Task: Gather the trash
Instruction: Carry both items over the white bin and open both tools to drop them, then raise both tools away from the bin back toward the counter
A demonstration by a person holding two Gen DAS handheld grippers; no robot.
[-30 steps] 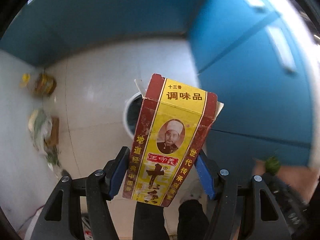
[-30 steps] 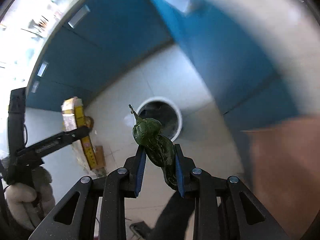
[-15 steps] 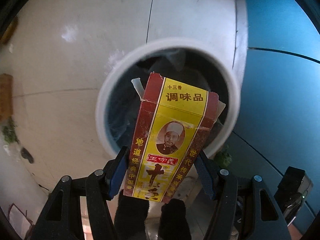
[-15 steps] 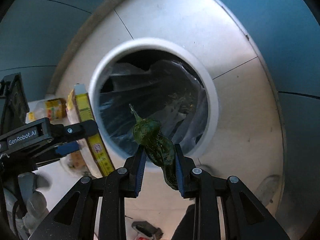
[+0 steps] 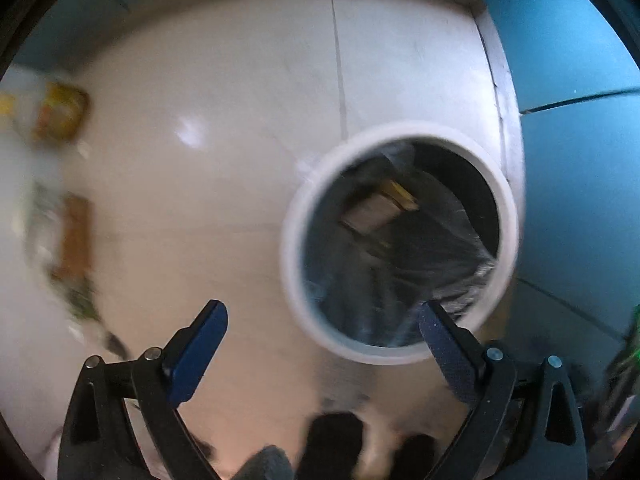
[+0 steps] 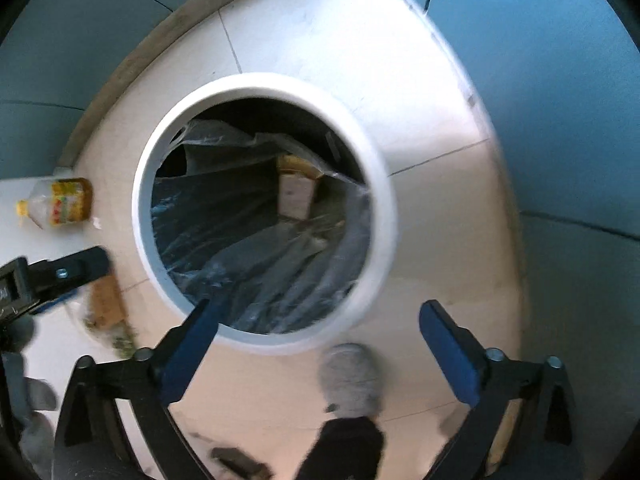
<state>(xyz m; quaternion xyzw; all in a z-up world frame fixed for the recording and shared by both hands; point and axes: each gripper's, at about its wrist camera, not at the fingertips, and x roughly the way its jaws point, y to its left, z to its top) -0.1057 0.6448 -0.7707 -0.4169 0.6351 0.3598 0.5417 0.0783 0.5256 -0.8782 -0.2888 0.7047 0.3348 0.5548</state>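
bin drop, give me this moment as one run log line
left gripper: open, empty | right gripper: open, empty | box: inside bin | bottle: on floor left of bin

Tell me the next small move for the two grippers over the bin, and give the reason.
Probably swing the left gripper away from the bin toward the litter on the floor, likely the plastic bottle. Both it and the right gripper are open and hold nothing, a box lies inside the bin's liner, and the bottle and some blurred scraps lie on the tiles beside it.
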